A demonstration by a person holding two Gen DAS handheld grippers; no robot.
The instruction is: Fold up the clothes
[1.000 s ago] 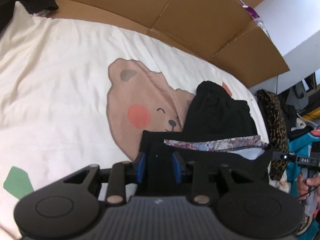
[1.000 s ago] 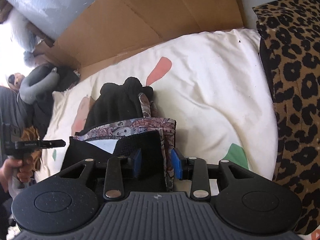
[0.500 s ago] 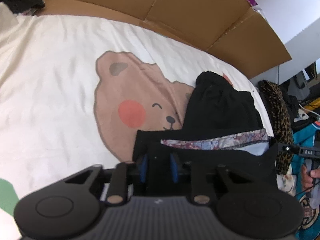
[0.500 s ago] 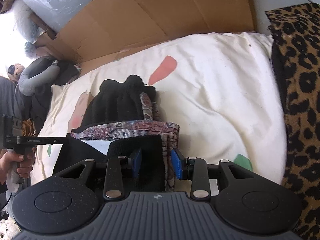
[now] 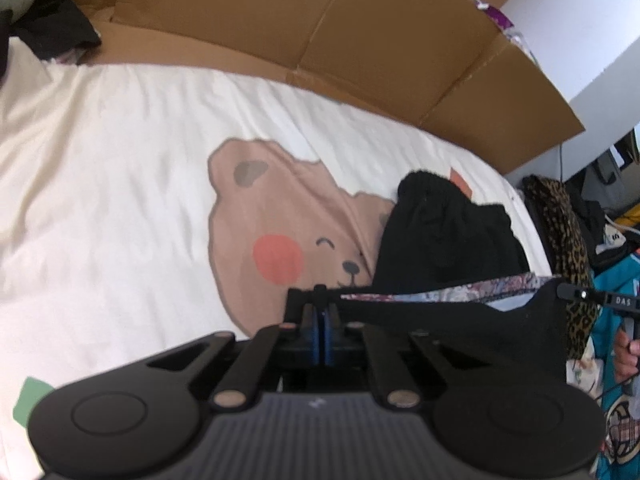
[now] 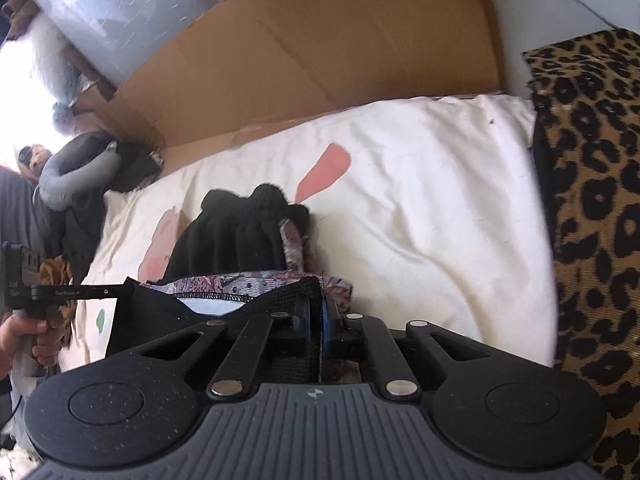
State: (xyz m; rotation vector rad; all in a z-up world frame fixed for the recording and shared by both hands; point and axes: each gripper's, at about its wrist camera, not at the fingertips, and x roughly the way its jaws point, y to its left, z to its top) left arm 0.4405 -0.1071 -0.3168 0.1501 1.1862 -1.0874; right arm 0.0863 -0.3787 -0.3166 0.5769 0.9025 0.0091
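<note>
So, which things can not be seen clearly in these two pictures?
- Black garment: its type is unclear; bunched up in both views, and its near part sits behind the gripper bodies.
- Patterned lining: print too small to read, right wrist view.
- Left gripper and right gripper: shut on the garment's edge; the pinched fabric hides the pads' faces.
- Bear print on the bedsheet: the garment covers its right side, left wrist view.

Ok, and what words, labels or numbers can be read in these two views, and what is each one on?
"DAS": white letters on the black bar at the right edge of the left wrist view.
Small white print on the black rail at the left of the right wrist view: too blurred to read.
Round crest on the teal garment: too blurred to read.
</note>
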